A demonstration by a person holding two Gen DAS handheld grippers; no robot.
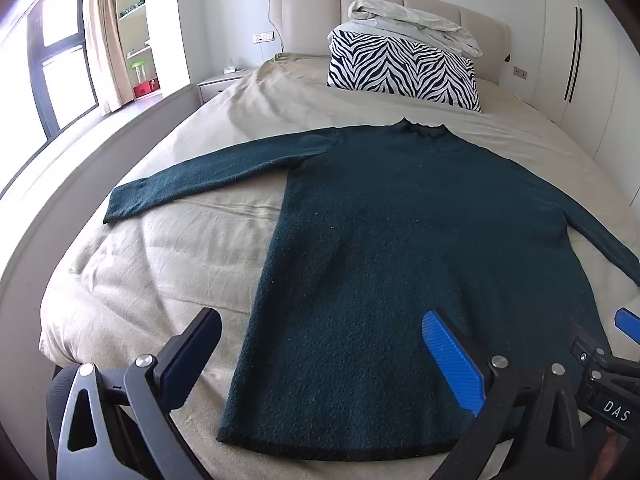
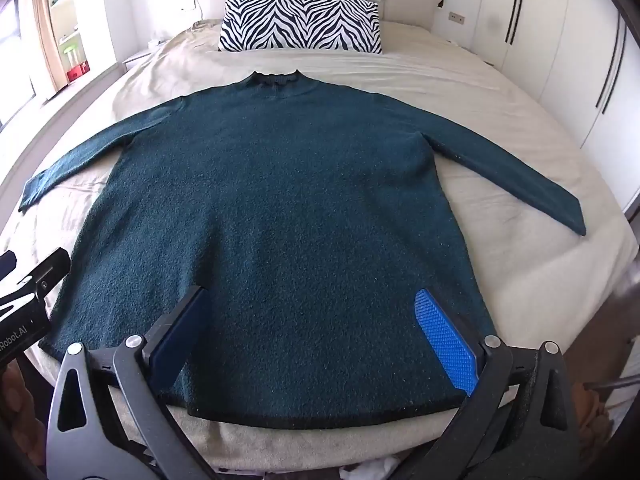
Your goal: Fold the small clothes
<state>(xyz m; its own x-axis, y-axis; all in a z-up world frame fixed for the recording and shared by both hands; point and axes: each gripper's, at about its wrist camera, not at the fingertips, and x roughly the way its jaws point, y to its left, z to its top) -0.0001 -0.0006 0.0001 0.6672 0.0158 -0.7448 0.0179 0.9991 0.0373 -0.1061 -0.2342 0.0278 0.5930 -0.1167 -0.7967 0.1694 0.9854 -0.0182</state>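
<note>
A wide bed covered in a creased beige sheet fills most of both views, with a padded beige headboard at its far end. Spread flat across the middle of the sheet lies a dark teal knit sweater, front or back up cannot be told, its high collar pointing toward the headboard and its dark-edged bottom hem nearest the cameras, close to the foot of the bed. Both sleeves are stretched outward and slightly down: the left sleeve reaches toward the window side, the right sleeve toward the wardrobe side, each lying flat on the sheet. Beyond the collar, apart from the sweater, a zebra-striped pillow leans near the headboard, with a crumpled white duvet piled on top of it. White wardrobe doors with dark vertical handles run along one side; a window with a beige curtain stands on the other, and a small nightstand sits by the headboard corner. The left gripper hangs over the sweater's lower left part, tilted downward, its jaws spread wide with nothing clasped between them. The right gripper hangs over the lower middle of the sweater just above the hem, likewise tilted down and spread wide, gripping nothing; its blue textured pad shows on the right finger.
</note>
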